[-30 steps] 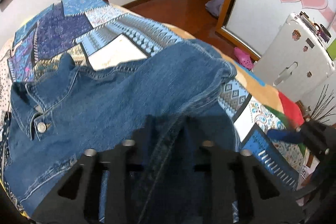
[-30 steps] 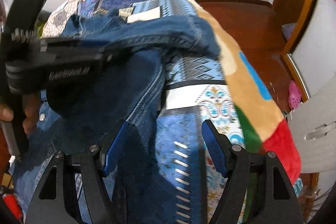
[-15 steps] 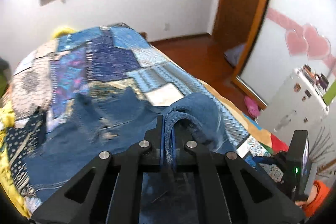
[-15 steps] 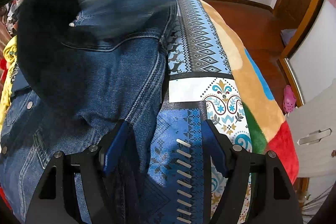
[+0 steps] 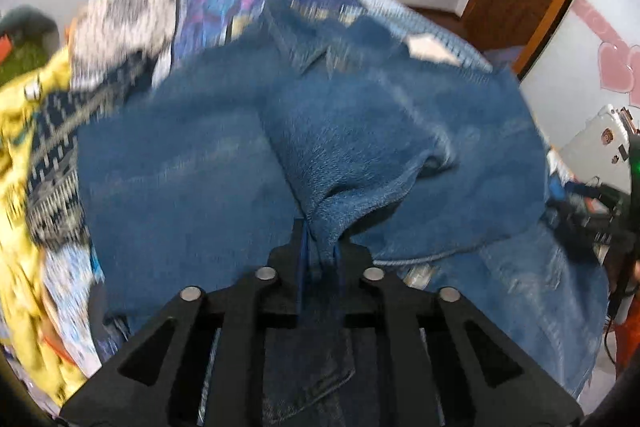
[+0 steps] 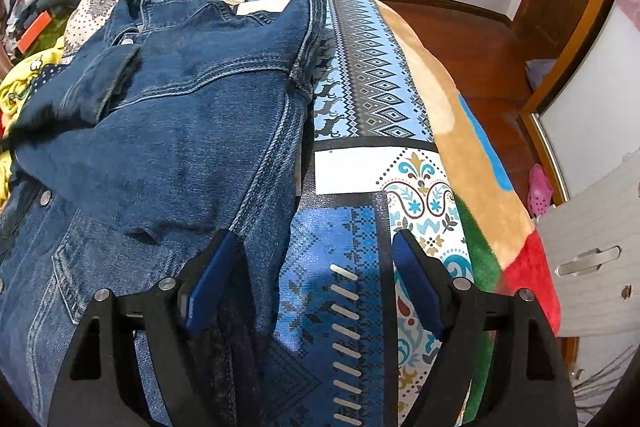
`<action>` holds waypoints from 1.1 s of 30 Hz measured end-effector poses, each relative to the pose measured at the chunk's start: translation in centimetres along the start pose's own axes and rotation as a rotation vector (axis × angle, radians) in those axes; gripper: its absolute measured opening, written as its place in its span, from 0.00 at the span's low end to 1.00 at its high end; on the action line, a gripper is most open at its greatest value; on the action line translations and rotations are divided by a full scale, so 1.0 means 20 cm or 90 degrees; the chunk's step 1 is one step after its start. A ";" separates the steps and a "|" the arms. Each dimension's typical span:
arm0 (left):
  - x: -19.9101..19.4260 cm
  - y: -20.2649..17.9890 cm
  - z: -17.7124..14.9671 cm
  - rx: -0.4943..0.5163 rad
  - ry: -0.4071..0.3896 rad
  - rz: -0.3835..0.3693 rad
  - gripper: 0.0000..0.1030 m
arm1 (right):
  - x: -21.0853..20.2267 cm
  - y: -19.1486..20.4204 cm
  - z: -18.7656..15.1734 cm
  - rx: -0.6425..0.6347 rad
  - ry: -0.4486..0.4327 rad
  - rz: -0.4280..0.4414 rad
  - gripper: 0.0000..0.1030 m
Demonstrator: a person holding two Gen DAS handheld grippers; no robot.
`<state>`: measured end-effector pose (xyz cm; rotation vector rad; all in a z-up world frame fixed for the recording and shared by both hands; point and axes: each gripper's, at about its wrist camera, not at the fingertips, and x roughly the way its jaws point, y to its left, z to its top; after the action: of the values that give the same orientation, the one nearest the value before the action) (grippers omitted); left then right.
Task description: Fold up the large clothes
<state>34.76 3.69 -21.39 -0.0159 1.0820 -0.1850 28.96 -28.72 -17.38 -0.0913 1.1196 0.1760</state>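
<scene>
Left wrist view: left hand-held gripper [image 5: 320, 251], closed, pinches a fold of one fleece-lined denim jacket [image 5: 360, 147] above the bed [image 5: 132, 11]; blurred. Right wrist view: right hand-held gripper [image 6: 316, 267] wide open, holding nothing; jacket [image 6: 192, 115] lies on the patchwork blanket [image 6: 360, 99], sleeve folded across, stitched seams, three metal buttons visible.
</scene>
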 end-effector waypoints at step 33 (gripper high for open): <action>0.26 -0.40 0.27 0.167 -0.019 0.153 0.57 | 0.04 0.17 0.00 -0.019 0.026 0.023 0.76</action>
<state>40.73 -5.39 -22.57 0.3444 1.0137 -0.1087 28.58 -25.30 -18.06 -0.1024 1.1595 0.2240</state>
